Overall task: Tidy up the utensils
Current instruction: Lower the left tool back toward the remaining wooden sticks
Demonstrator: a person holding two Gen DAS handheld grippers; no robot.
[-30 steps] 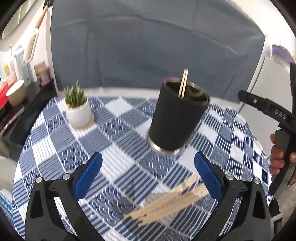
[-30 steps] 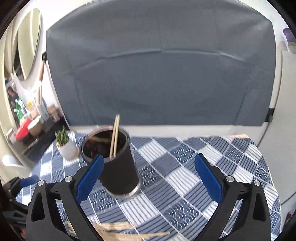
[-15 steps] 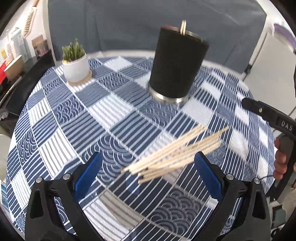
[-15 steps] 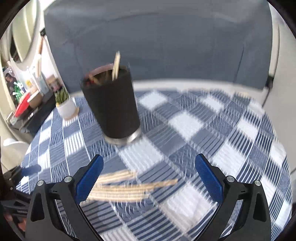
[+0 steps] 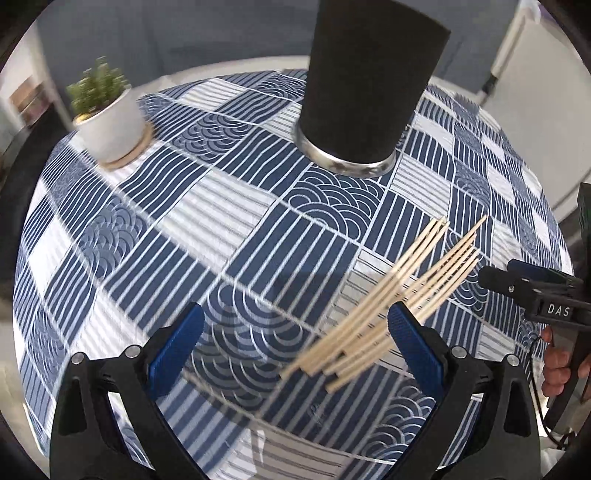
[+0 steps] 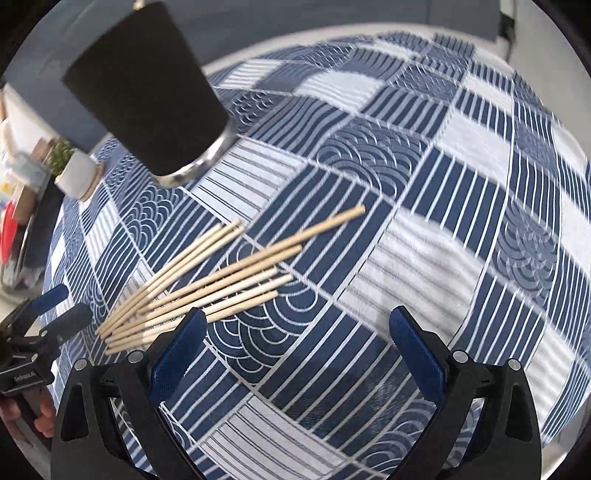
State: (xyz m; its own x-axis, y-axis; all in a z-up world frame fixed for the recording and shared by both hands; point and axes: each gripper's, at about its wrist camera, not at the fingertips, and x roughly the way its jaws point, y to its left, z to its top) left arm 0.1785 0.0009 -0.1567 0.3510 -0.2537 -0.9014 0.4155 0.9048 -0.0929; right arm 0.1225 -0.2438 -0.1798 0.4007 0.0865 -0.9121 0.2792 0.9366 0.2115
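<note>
Several wooden chopsticks (image 5: 388,299) (image 6: 221,280) lie fanned out on the blue-and-white patterned tablecloth (image 5: 207,206) (image 6: 424,236). Behind them stands a black cylindrical holder (image 5: 365,81) (image 6: 144,88) with a metal base. My left gripper (image 5: 295,332) hovers low over the cloth, open and empty, with its right finger over the chopsticks' near ends. My right gripper (image 6: 295,332) is also open and empty, and its left finger sits just in front of the bundle. Each view shows the other gripper at its edge: the right one (image 5: 539,295), the left one (image 6: 48,321).
A small green plant in a white pot (image 5: 110,122) (image 6: 75,173) stands at the table's back left. A grey cloth backdrop (image 5: 221,33) hangs behind the table. A person's fingers (image 5: 561,362) hold the right gripper's handle. Cluttered items (image 6: 14,206) sit off the left edge.
Both grippers have dropped lower and tilted down toward the chopsticks, which now look larger and closer. The holder has slid to the top of both views. Both stay open.
</note>
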